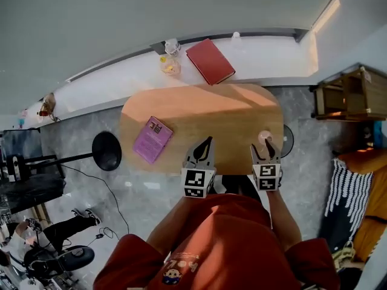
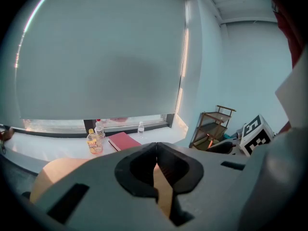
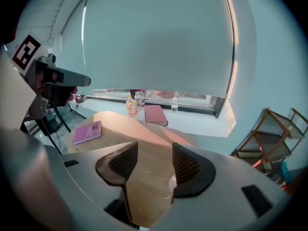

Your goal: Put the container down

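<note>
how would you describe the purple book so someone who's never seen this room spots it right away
Start at the oval wooden table that stands below the white window ledge. The purple book lies flat near the table's left end in the head view. Its only lookalike, the red book, sits up on the ledge beside the bottles, while this one is purple and rests on the wood.

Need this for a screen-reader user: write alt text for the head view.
A person in a red top holds a shut left gripper and an open right gripper over an oval wooden table, the right one next to a small pale container. A purple book lies on the table.
</note>
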The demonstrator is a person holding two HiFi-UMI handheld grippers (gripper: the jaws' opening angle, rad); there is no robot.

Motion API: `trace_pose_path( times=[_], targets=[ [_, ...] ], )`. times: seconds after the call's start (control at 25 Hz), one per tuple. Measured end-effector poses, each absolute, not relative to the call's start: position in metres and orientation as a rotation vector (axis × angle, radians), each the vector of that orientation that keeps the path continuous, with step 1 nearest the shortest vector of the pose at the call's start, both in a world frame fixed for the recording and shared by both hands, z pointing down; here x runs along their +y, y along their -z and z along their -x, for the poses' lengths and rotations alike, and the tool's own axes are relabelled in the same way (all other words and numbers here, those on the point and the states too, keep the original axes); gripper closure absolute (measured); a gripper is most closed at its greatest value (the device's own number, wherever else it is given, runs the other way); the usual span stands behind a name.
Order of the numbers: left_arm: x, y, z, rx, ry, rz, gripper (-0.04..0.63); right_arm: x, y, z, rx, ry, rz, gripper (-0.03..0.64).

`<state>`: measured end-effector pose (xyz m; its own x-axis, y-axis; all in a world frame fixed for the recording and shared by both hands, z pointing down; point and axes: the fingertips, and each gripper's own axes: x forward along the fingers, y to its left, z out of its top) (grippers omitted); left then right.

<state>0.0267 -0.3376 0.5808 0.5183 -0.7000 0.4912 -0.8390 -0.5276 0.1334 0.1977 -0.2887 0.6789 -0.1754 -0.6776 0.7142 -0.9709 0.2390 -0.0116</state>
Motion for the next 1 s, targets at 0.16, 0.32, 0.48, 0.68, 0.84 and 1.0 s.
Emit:
trace_pose_path(
  times=[0.16, 0.32, 0.48, 0.68, 0.84, 1.0],
  targets=[
    [-0.356, -0.556, 0.007, -1.336, -0.477, -2.434, 0.588, -0.307, -0.635, -0.173, -1.992, -0.559, -1.547, 0.396],
    [-0.369, -0.528, 0.043, -1.385, -0.424, -2.456, 0.588, -0.324, -0.588, -0.146, -2.045, -0.492, -1.602, 0.396],
    [-0.385, -0.502, 0.073, -1.430, -0.367, -2.480, 0.588, -0.353, -0.545, -0.122, -2.101, -0.391, -1.654, 0.396],
    [-0.402, -0.469, 0.100, -1.482, -0.331, -2.536, 0.586, -0.382, -0.493, -0.099, -2.164, -0.282, -1.703, 0.396],
    [-0.416, -0.440, 0.117, -1.536, -0.274, -2.587, 0.586, -0.401, -0.446, -0.084, -2.226, -0.186, -1.738, 0.396],
    [-0.417, -0.384, 0.118, -1.610, -0.164, -2.735, 0.588, -0.407, -0.391, -0.073, -2.300, -0.051, -1.778, 0.396]
  ],
)
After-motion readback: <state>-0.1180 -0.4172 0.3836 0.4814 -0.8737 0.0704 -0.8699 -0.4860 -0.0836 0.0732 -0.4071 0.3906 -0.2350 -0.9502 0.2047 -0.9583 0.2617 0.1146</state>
